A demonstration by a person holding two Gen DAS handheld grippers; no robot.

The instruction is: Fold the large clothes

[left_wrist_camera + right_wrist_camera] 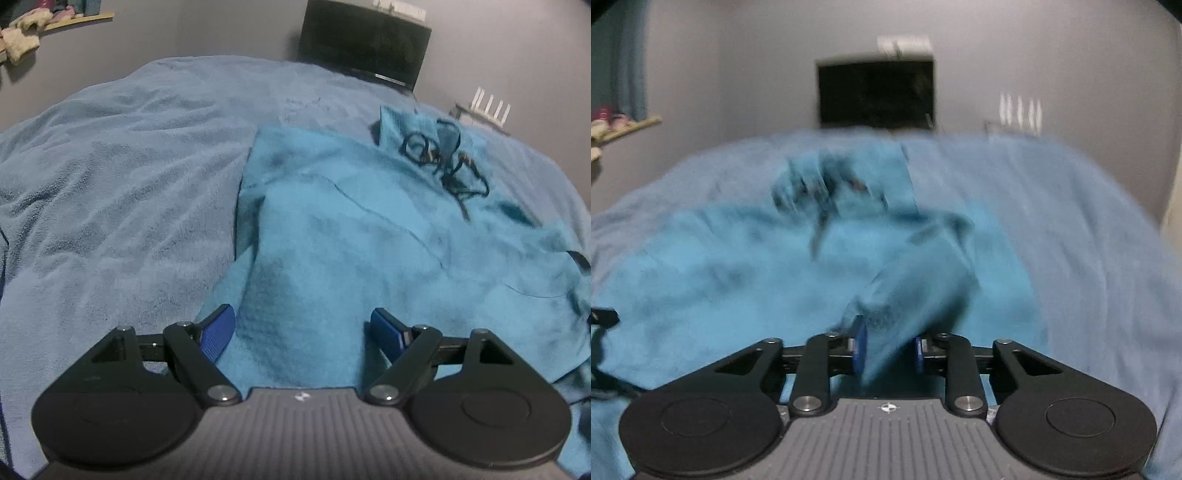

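Note:
A large turquoise fleece garment (351, 229) lies spread on a light blue blanket (110, 166), with a tangle of dark cord (443, 158) near its far end. My left gripper (303, 328) hovers over the garment's near edge, open, its blue pads (219, 332) wide apart with nothing pinched. The right wrist view is blurred. There my right gripper (889, 349) has its jaws close together on a fold of the garment (720, 258), and the cloth rises from between the pads (860, 347) as a ridge.
The blanket (1071, 221) covers a wide bed. A black screen (365, 40) stands against the grey wall behind it, with a white antennaed box (487, 110) to its right. A shelf with soft items (55, 22) hangs at the far left.

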